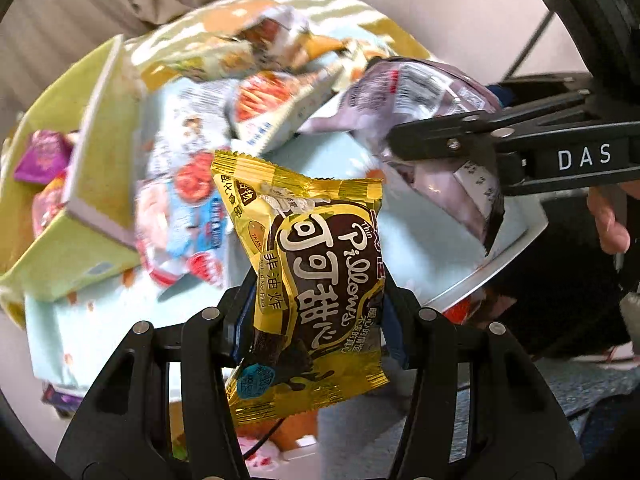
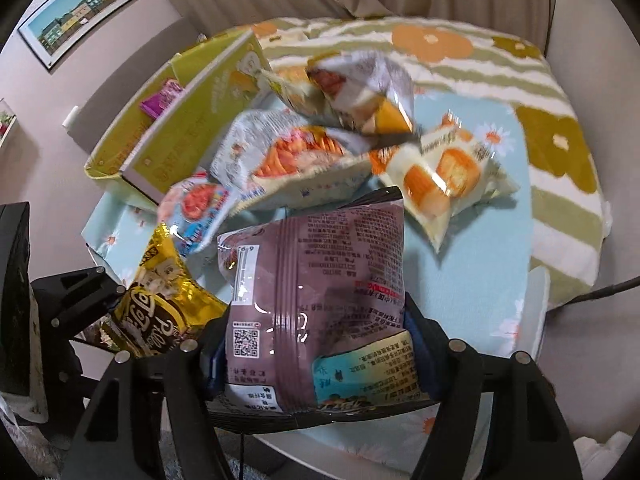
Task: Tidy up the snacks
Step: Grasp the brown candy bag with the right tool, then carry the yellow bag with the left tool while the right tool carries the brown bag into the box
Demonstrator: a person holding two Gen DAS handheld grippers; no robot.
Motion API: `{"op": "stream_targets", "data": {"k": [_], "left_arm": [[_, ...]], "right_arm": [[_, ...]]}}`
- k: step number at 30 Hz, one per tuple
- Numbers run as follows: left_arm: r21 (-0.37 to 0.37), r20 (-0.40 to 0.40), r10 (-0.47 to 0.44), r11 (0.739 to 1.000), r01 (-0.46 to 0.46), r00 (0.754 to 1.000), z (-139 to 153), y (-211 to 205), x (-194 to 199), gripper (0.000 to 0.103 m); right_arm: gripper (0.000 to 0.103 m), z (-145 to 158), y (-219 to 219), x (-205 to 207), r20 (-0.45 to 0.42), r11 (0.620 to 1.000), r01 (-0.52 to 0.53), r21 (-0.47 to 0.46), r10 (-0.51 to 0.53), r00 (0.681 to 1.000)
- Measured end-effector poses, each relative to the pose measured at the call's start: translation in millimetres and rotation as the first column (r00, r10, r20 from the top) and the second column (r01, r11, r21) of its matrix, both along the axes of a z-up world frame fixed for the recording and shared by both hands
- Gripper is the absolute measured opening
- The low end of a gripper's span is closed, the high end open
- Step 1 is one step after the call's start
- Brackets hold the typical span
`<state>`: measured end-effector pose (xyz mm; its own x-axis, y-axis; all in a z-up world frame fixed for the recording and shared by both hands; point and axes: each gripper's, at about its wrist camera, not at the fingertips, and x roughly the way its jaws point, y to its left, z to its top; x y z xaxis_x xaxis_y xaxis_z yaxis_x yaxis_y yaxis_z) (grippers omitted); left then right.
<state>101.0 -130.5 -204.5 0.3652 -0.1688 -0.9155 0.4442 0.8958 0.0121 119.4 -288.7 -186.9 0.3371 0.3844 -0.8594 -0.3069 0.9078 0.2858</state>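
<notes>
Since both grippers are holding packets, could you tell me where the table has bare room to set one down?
Bare blue cloth lies right of the purple bag, below the cake packet. It is crowded around the green box, where packets pile up.

Right gripper (image 2: 316, 344) has its fingers clamped on a purple bag (image 2: 316, 300), back side facing us, QR code showing. Just left of the purple bag, the left gripper (image 2: 116, 320) is pinching a gold pack (image 2: 160, 308). Behind the purple bag there's a heap of blurry snack packs (image 2: 304, 156) on the blue tablecloth (image 2: 480, 272). Left of the heap sits a green box (image 2: 188, 120), lid open, something purple inside.
</notes>
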Motion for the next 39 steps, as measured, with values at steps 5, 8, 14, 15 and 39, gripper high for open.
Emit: {"op": "stream_targets", "data": {"k": [5, 8, 14, 15, 39], "left_arm": [[-0.039, 0.048, 0.095, 0.995, -0.093, 0.994, 28.1, 18.3, -10.0, 0.049], [-0.069, 0.075, 0.149, 0.987, -0.144, 0.986, 45.8, 31.3, -13.3, 0.049], [-0.104, 0.150, 0.227, 0.972, -0.213, 0.962, 78.7, 74.5, -7.8, 0.049], [-0.111, 0.157, 0.237, 0.969, -0.222, 0.959, 83.7, 82.7, -6.5, 0.049], [-0.209, 0.028, 0.266, 0.944, -0.255, 0.963, 52.1, 248.8, 168.3, 0.055]], "right_arm": [[0.067, 34.0, 1.4, -3.2, 0.069, 1.000, -0.023, -0.002, 0.023, 0.997], [0.067, 57.0, 8.5, -3.3, 0.117, 0.999, -0.044, 0.003, 0.043, 0.992], [0.067, 96.9, 38.8, 4.0, 0.196, 0.997, -0.073, 0.026, 0.066, 0.978], [0.067, 101.7, 44.4, 6.4, 0.206, 0.997, -0.075, 0.032, 0.066, 0.976], [0.067, 102.2, 221.9, 106.9, 0.161, 0.987, 0.107, 0.117, -0.125, 0.979]]}}
